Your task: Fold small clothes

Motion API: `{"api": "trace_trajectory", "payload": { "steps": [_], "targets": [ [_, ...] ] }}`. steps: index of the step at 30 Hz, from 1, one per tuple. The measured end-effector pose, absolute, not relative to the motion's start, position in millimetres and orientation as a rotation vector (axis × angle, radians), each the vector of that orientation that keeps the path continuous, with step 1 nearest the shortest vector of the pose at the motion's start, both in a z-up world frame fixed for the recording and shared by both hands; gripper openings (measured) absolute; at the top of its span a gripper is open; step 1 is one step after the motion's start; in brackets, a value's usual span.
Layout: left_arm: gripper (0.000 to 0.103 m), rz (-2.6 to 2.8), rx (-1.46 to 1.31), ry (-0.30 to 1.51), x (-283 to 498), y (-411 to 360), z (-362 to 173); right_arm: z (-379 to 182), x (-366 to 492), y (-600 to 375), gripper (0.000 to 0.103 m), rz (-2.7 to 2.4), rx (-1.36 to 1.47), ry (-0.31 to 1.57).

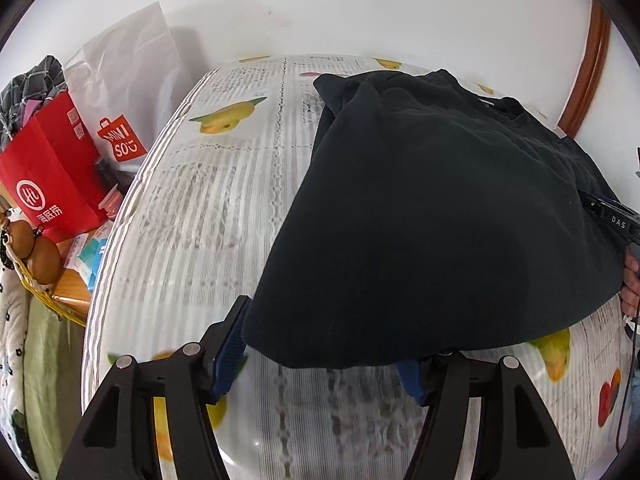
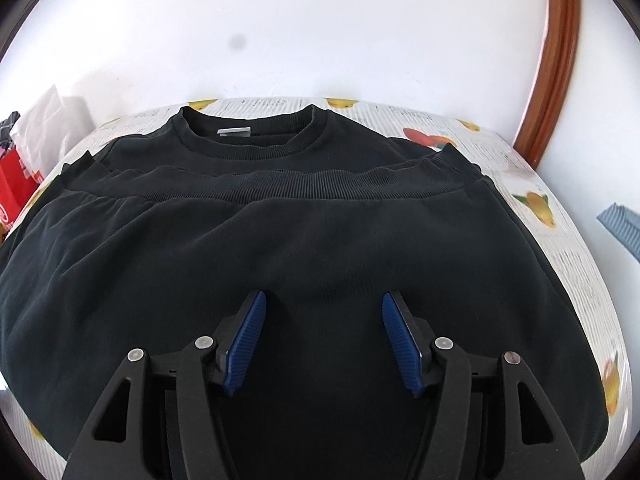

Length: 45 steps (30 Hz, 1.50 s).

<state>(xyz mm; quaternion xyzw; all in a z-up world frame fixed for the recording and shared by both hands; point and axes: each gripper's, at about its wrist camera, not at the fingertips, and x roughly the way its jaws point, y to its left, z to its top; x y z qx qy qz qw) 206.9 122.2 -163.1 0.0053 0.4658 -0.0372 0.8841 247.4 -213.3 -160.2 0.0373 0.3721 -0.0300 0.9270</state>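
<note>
In the left wrist view, the left hand-held gripper stands about half open at the near left corner of the black sweatshirt. The folded edge of the cloth lies over its right pad, but the pads do not press on it, so it holds nothing. The sweatshirt lies on the right part of the bench, which has a cover printed with fruit and text. To the left of the bench stand a red paper bag and a white plastic bag. At the far right edge a hand of the person is visible. In the right wrist view, the right hand-held gripper is also about half open, hanging over the middle of the sweatshirt with nothing between its pads. Only this view shows the neckline with a white label at the far side, and the ribbed hem folded up just near of it. The cloth looks soft, thick and limp; I judge it is best taken at the ribbed hem or a folded corner.
</note>
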Motion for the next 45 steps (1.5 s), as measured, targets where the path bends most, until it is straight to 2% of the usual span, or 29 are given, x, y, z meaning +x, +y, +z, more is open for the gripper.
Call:
{"api": "trace_trajectory", "payload": {
  "steps": [9, 21, 28, 38, 40, 45],
  "targets": [
    [0.065, -0.052, 0.011, 0.992, 220.5, 118.6, -162.9, -158.4, 278.6, -221.7, 0.06, -0.041, 0.1, 0.773],
    [0.063, -0.076, -0.023, 0.982, 160.4, 139.8, -159.1, -141.6, 199.0, -209.2, 0.06, -0.146, 0.071, 0.842],
    [0.063, -0.078, -0.117, 0.984, 121.4, 174.1, -154.3, -105.3, 189.1, -101.6, 0.06, 0.044, -0.02, 0.749],
    [0.063, -0.097, -0.202, 0.963, 94.8, 210.3, -146.7, -115.5, 196.6, 61.4, 0.06, 0.383, -0.192, 0.765],
    [0.063, -0.102, -0.206, 0.959, 93.0, 213.3, -147.6, -121.6, 196.0, 83.9, 0.07, 0.385, -0.259, 0.758],
    [0.063, -0.117, -0.214, 0.971, 97.2, 214.6, -154.2, -132.9, 197.0, 108.5, 0.073, 0.346, -0.394, 0.728]
  ]
}}
